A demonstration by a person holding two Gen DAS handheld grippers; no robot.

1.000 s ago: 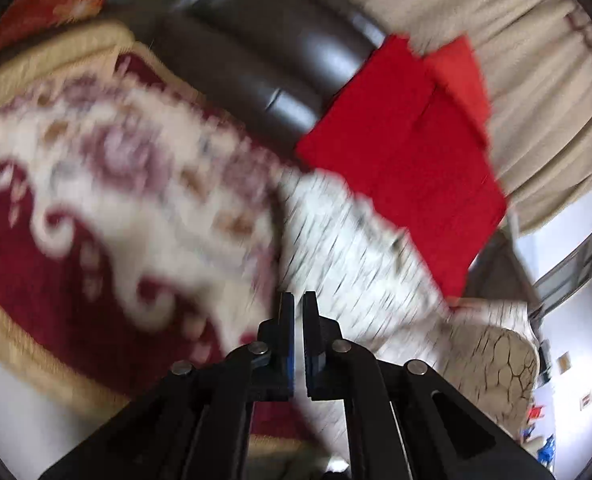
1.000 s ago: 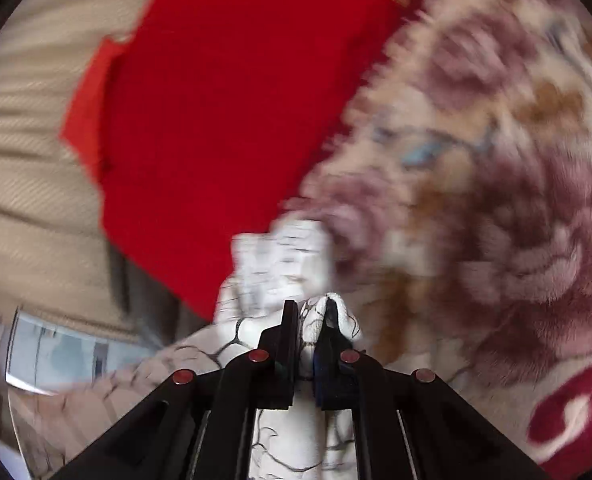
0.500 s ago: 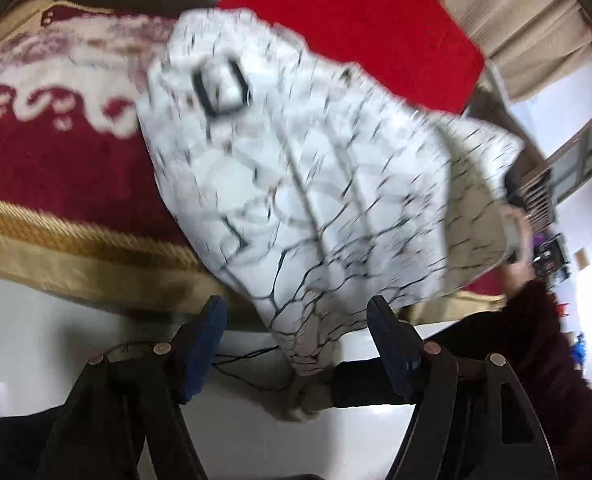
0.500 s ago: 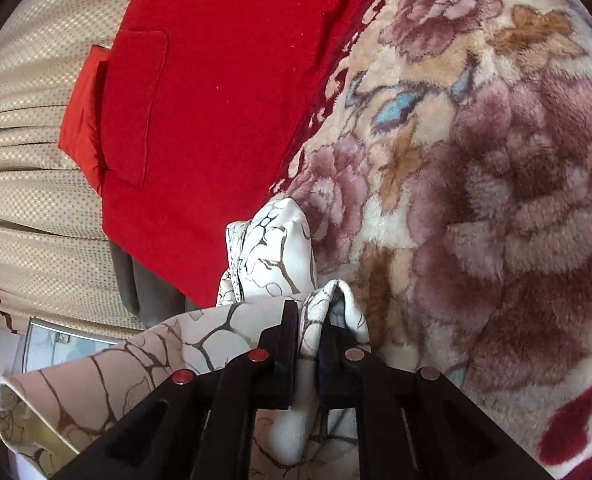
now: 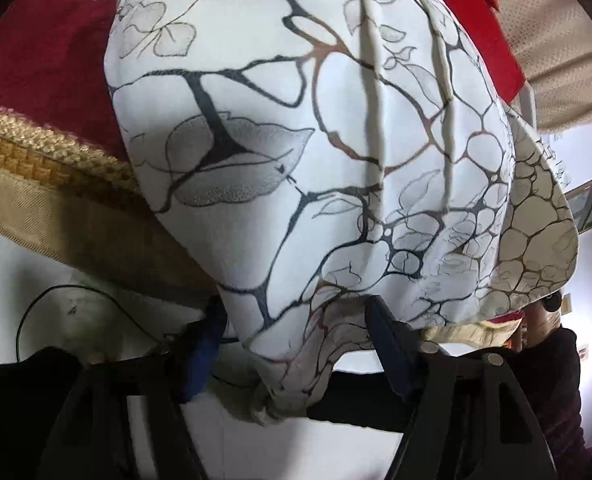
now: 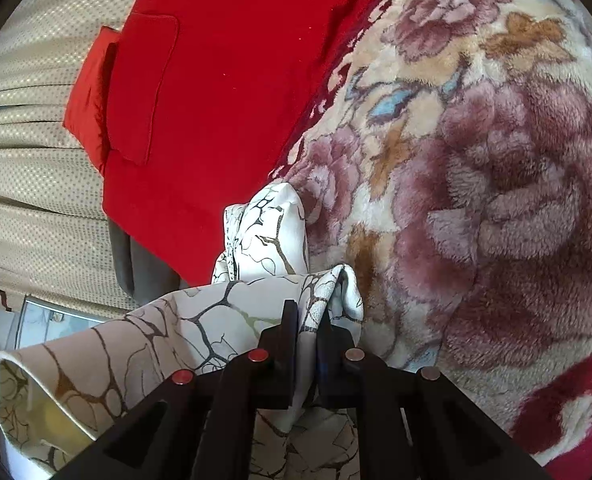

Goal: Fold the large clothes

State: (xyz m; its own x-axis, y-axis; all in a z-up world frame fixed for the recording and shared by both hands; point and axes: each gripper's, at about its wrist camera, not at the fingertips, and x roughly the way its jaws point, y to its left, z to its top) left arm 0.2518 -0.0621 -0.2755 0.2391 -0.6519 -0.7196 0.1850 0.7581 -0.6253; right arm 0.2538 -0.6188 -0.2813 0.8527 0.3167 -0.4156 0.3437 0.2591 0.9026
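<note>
Both claws are on the white garment printed with dark vein-like lines and grey leaves (image 5: 335, 152). Left gripper (image 5: 292, 344) has its jaws spread either side of a hanging bunch of the cloth and they are closing; the blue pads (image 5: 204, 356) stand apart from the fabric as far as the left view shows, so nothing is pinched there yet. Right gripper (image 6: 305, 316) is clenched on a fold of the same garment (image 6: 264, 236), which stands up in a peak ahead of the tips and trails off to the lower left.

The garment drapes over the edge of a bed covered by a plush red and cream floral blanket (image 6: 495, 184), its lower end hanging past the gold woven border (image 5: 36, 152) toward the pale floor.

My reading is that this is the regrasp stage: one corner is held and the other claw is taking the hem, before the cloth is lifted and spread for a fold. Next the left jaws need to finish closing on a single edge, not the whole wad, then both hands draw apart to pull it flat.

Hard to tell: which part of the garment each claw has, and how many layers sit between the left jaws. A dark sleeve (image 5: 555, 380) at the right of the left view is cut off, and the red fabric (image 6: 224, 80) behind is only partly shown
</note>
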